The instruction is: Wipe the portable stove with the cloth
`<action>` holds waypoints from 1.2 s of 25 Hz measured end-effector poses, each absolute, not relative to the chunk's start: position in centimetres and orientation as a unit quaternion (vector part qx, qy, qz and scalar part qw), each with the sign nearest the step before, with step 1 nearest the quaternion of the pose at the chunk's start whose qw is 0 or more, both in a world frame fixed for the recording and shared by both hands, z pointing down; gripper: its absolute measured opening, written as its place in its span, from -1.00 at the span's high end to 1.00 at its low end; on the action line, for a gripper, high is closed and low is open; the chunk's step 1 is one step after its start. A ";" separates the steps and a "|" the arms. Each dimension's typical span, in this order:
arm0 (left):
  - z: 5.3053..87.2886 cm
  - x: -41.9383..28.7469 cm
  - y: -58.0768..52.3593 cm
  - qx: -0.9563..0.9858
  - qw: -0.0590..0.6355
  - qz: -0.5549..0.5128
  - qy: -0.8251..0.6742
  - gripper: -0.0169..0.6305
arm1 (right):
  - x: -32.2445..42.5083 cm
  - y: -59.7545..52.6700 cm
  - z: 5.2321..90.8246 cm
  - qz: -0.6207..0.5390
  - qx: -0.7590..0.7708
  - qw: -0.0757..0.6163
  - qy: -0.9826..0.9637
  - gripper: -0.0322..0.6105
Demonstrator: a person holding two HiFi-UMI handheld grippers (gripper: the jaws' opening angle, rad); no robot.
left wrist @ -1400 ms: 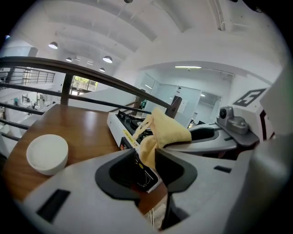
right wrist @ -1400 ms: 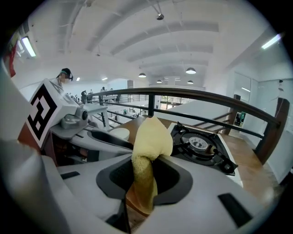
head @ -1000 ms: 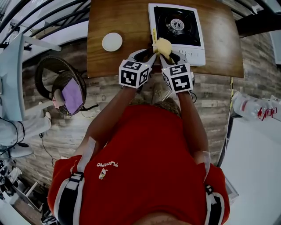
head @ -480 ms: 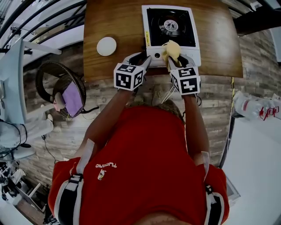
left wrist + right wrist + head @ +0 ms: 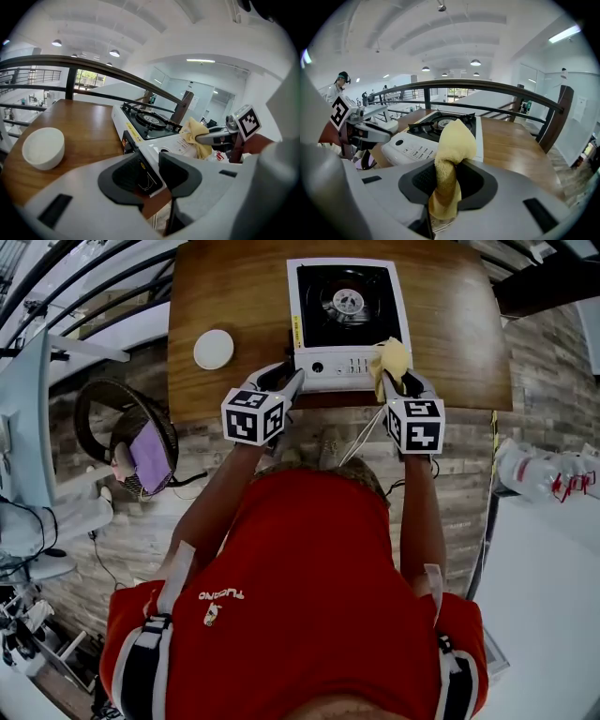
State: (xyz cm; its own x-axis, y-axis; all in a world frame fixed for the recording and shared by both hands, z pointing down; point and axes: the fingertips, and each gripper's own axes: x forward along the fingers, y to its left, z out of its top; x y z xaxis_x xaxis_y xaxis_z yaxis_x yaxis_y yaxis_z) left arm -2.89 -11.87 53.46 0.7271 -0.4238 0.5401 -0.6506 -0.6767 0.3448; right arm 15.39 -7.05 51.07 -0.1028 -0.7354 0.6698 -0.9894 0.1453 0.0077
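Wooden table (image 5: 450, 324) bears bowl (image 5: 214, 349) left of stove (image 5: 342, 365), left gripper (image 5: 287, 380) clamping its corner, right gripper (image 5: 399, 381) pinching cloth (image 5: 392, 356).

I work in a large open lab-like hall: white ceiling with round lamps (image 5: 475, 62), glass-walled rooms (image 5: 206, 101), a black railing (image 5: 487, 85) behind my wooden table (image 5: 450, 324), and a person in headgear (image 5: 340, 84) beyond.

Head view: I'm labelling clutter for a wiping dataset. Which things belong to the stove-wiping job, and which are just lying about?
In the job: portable stove; yellow cloth in the right gripper; left gripper, clamped on the stove's corner.
Lying about: white bowl; floor fan.
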 end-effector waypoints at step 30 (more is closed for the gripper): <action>53.4 -1.9 -13.5 0.871 0.278 0.229 -0.333 0.55 | 23.6 -11.9 51.3 0.244 0.631 0.246 -0.694 0.54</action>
